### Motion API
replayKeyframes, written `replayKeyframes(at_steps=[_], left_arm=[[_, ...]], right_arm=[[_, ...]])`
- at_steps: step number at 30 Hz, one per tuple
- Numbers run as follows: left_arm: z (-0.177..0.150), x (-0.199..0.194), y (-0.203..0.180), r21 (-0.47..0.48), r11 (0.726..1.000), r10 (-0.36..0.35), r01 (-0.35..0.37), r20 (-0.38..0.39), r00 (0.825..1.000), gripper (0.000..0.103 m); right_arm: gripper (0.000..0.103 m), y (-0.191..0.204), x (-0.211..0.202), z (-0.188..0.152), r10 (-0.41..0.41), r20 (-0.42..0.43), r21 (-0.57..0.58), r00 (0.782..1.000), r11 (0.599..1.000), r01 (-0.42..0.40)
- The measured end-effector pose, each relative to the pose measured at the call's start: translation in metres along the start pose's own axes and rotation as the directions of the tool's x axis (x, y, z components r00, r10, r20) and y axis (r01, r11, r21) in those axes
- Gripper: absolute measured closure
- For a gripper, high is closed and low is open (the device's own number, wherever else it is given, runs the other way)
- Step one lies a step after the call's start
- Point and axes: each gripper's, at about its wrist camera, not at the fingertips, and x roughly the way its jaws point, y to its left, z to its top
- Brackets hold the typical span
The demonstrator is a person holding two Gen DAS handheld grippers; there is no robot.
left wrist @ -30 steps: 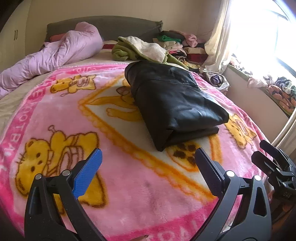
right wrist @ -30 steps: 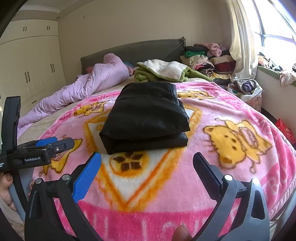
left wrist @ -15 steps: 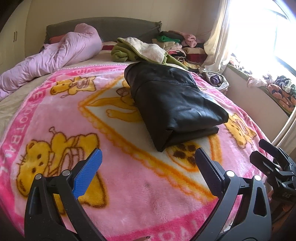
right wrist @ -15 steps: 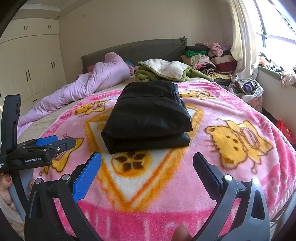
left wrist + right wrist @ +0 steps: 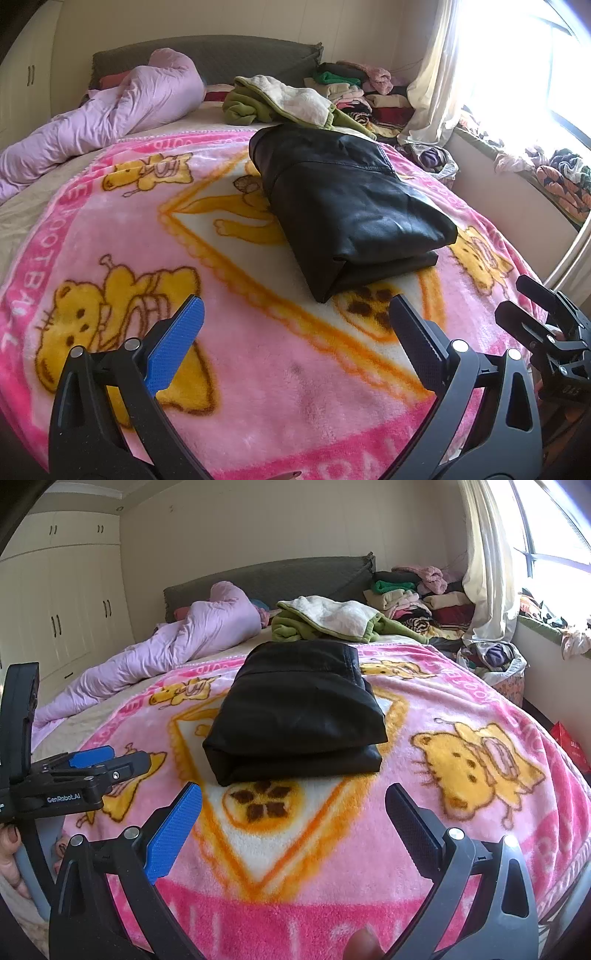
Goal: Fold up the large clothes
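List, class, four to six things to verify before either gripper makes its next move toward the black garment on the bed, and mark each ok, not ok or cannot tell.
1. Left gripper open, holding nothing: ok.
2. Right gripper open, holding nothing: ok.
3. Black garment lies folded in a compact stack on the pink blanket: ok.
4. Both grippers apart from the garment, not touching it: ok.
5. Blanket between the fingers and the garment's near edge free of other items: ok.
6. Inner layers of the fold even: cannot tell, hidden under the top layer.
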Motion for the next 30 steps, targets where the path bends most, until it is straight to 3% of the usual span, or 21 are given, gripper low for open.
replayKeyframes(at_steps=[30], left_arm=[[0.0031,-0.0043,0.0042,0.003,1.0,0.018,-0.018,0.017,1.0,0.009]], right_arm=[[0.004,-0.005,-0.0004,0.0015,-0.01,0.002,-0.012,1.0,1.0,0.01]])
